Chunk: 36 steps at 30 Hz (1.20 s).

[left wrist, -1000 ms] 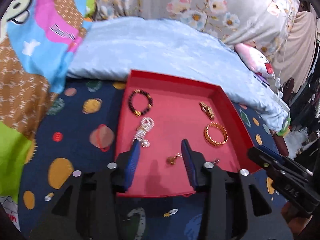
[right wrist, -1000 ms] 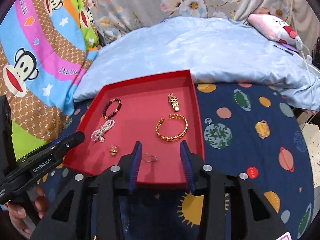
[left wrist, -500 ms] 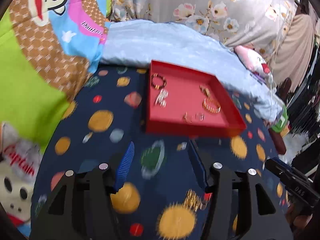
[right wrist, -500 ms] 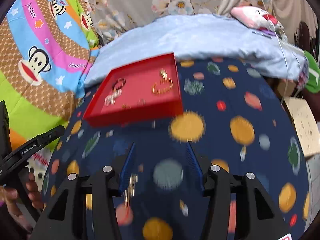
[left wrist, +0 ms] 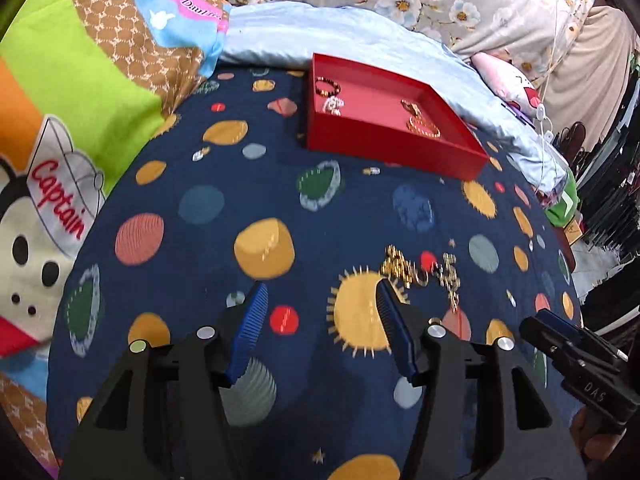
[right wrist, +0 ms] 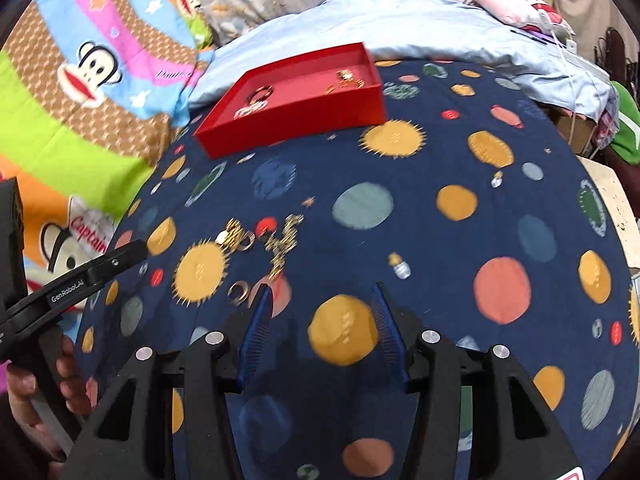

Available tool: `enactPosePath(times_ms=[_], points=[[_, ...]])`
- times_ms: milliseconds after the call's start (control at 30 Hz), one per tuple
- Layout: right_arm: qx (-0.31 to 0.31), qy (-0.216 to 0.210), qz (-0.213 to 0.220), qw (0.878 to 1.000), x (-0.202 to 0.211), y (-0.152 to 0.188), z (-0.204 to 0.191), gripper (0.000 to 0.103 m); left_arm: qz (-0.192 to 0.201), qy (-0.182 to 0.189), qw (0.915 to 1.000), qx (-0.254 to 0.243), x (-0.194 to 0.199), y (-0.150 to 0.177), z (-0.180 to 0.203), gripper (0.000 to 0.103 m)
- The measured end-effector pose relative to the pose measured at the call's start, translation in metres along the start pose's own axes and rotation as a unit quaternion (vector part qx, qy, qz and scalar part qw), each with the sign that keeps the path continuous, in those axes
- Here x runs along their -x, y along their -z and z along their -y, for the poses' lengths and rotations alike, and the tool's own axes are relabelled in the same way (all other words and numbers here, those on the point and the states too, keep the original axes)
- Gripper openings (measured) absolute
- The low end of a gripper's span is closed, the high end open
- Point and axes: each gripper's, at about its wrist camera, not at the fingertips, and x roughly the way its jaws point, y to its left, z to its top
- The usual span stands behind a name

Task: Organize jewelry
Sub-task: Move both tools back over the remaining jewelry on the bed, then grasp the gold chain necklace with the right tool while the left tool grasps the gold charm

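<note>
— jewelry placement is asked about first: where is it seen?

— part of it is laid in the red tray (left wrist: pixel 384 140) at the far side of the navy planet-print cover (left wrist: pixel 192 208). a dark beaded bracelet (left wrist: pixel 327 87) and a pearl piece (left wrist: pixel 333 105) are seen at the tray's left end, a gold bangle (left wrist: pixel 423 127) and a small gold piece behind it at the right end. the rest, a loose gold heap (left wrist: pixel 420 272), is left on the cover, well apart from the tray and near the grippers.

— how is the tray's long axis set?

— in the left wrist view it is run from upper left to lower right, one corner pointed toward the camera. within the heap, a gold chain (right wrist: pixel 282 246) is stretched roughly away from the camera, and a small ring (right wrist: pixel 239 292) is seen just beside the right gripper's left fingertip (contact cannot be told through the blur).

— and the tongs?

— the left gripper (left wrist: pixel 320 304) is held spread, its jaws just opened, only cover seen between them; its right fingertip is placed at the heap's near edge. the right gripper (right wrist: pixel 322 302) is likewise held spread, just opened, nothing pinched.
</note>
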Motion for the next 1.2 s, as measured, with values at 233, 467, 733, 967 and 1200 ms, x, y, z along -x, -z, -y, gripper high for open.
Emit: enactPosePath(times_ms=[233, 467, 733, 967, 1200], points=[[0.022, -0.010, -0.010, 1.000, -0.004, 0.010, -0.020, 0.051, -0.008, -0.002, 0.9999, -0.013, 0.002, 0.016, 0.009, 0.061], [0.028, -0.011, -0.015, 0.999, -0.009, 0.010, -0.025, 0.051, -0.010, -0.002, 0.9999, -0.011, 0.004, 0.020, 0.007, 0.064], [0.037, 0.002, -0.017, 0.999, -0.037, -0.012, -0.024, 0.047, -0.014, -0.005, 0.9998, -0.012, 0.001, 0.020, 0.007, 0.064], [0.046, -0.001, -0.034, 0.998, -0.064, -0.024, -0.029, 0.037, -0.015, -0.010, 0.9998, -0.008, -0.001, 0.017, 0.001, 0.064], [0.089, 0.035, -0.029, 0.995, -0.074, -0.028, -0.040, 0.011, -0.020, -0.009, 0.9997, -0.007, -0.006, 0.015, -0.001, 0.064]])
